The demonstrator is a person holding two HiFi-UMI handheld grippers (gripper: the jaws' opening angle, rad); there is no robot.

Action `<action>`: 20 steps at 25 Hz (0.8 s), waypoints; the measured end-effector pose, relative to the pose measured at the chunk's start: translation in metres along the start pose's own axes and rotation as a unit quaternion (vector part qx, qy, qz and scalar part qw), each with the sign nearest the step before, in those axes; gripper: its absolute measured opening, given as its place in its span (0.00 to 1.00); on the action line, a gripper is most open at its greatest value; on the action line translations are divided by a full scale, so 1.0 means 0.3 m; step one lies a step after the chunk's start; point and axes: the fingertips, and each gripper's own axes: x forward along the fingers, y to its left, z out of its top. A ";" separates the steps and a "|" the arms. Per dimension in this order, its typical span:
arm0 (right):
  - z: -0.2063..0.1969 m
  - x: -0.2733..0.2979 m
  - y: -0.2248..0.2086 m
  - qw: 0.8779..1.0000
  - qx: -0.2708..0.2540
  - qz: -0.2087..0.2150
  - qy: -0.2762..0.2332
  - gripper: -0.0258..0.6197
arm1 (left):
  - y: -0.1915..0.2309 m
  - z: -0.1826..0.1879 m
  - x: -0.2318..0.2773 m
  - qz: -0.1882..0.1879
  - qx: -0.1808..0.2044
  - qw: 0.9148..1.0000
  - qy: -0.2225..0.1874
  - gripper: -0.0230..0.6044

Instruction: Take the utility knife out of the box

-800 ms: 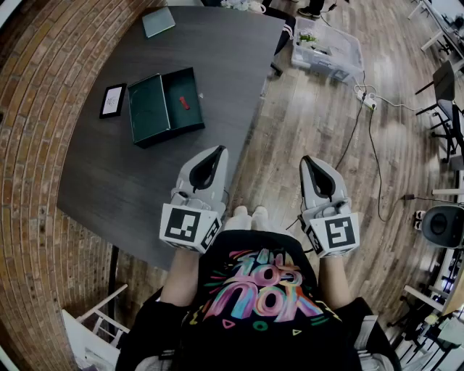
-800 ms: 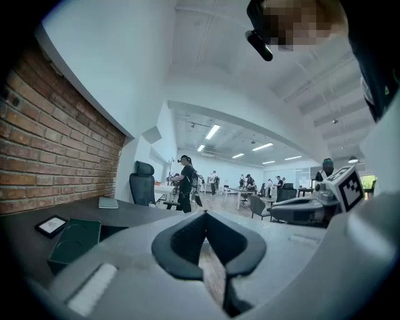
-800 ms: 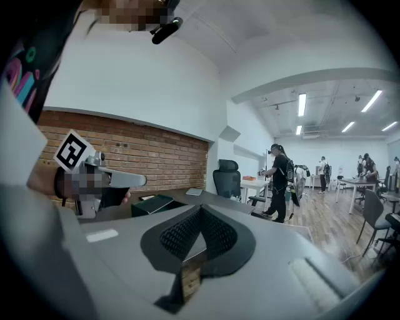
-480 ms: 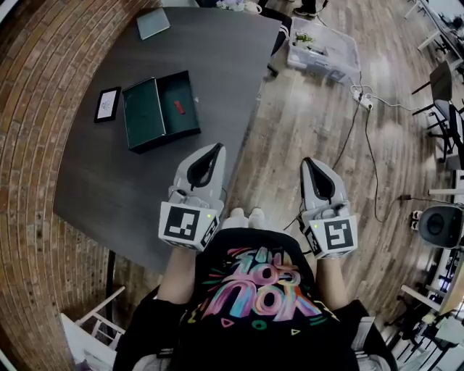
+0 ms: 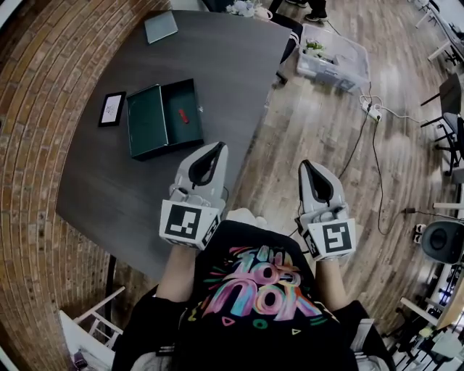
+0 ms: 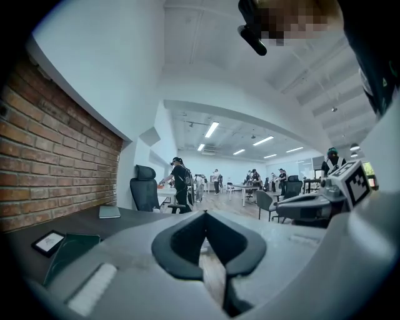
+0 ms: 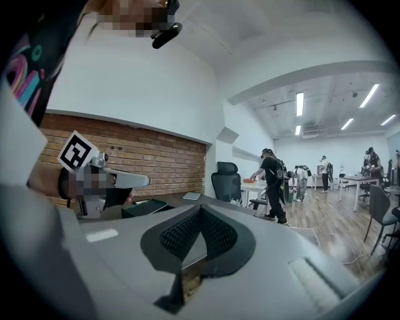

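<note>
Beyond left gripper [image 5: 217,148], utility knife [image 5: 182,115] in box [image 5: 191,132]

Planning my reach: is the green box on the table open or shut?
Open: the green box has its lid laid flat to its left, and a small red thing shows inside.

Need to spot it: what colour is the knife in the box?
The knife is red; head view.

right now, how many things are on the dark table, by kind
green box, open: 1
red utility knife, inside it: 1
black-framed card: 1
grey-green flat pad: 1
total: 4 (far-edge clutter too small to count)
</note>
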 end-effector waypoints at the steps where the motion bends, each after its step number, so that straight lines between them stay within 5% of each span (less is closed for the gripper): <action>1: 0.005 0.012 -0.003 1.000 -0.001 0.003 -0.003 0.04 | 0.007 0.002 0.005 0.003 0.001 1.000 0.000 0.04; 20: -0.002 0.405 -0.129 0.997 -0.013 0.069 0.008 0.04 | 0.276 -0.035 0.205 0.093 -0.035 0.995 0.003 0.04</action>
